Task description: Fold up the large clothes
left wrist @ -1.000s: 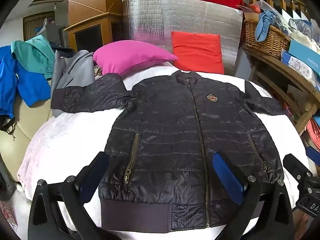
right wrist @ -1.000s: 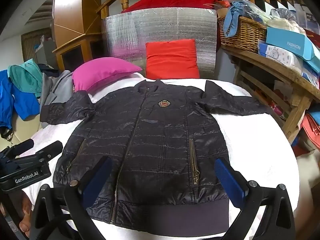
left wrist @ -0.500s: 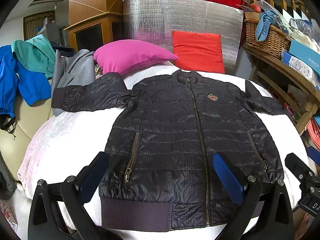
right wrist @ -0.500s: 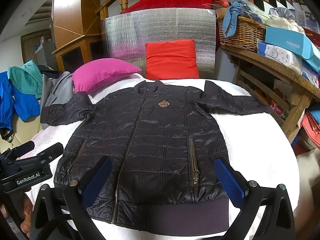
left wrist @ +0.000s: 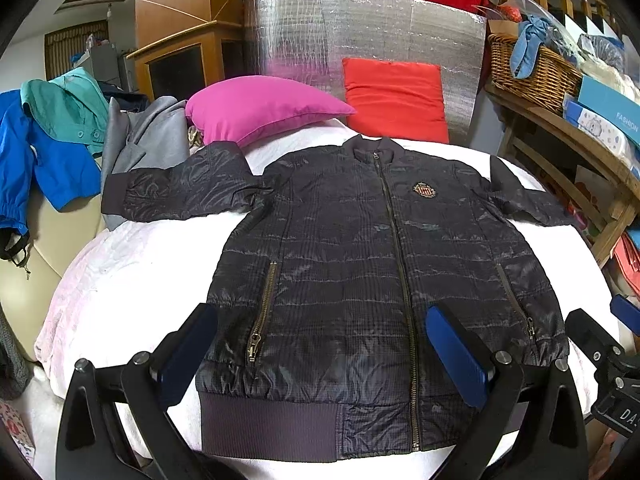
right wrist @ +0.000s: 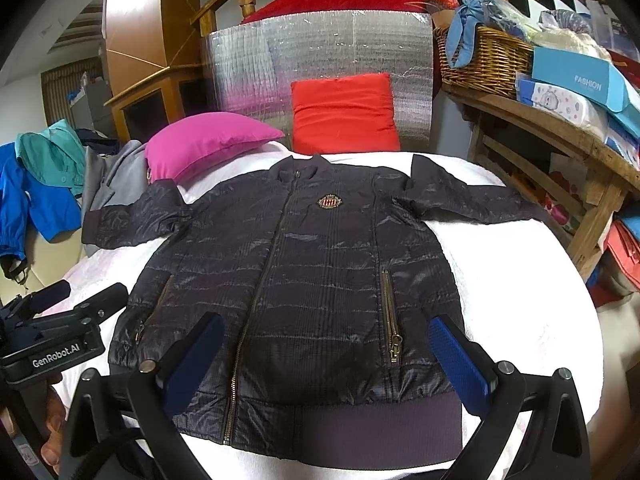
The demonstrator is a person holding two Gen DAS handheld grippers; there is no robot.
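While nothing of the fold has yet begun, a dark quilted jacket (left wrist: 360, 280) lies flat and face up on a white bedcover (left wrist: 132, 264), zipped to the collar, both sleeves stretched out to the sides and its ribbed hem (left wrist: 272, 428) nearest the cameras. Above that hem the left gripper (left wrist: 320, 356) hangs with its blue-padded fingers (left wrist: 456, 356) spread wide and holding nothing; the right gripper (right wrist: 328, 360) hovers beside it over the same edge, its own blue pads (right wrist: 460, 360) equally far apart and free of the cloth. A pink pillow (left wrist: 260, 108) and a red cushion (left wrist: 396, 100) sit beyond the collar, with other garments heaped at the left of the bed. Judging by the spread, smooth garment, the laying-out looks finished and every fold remains: sleeves to be brought in across the chest, then the body doubled over.
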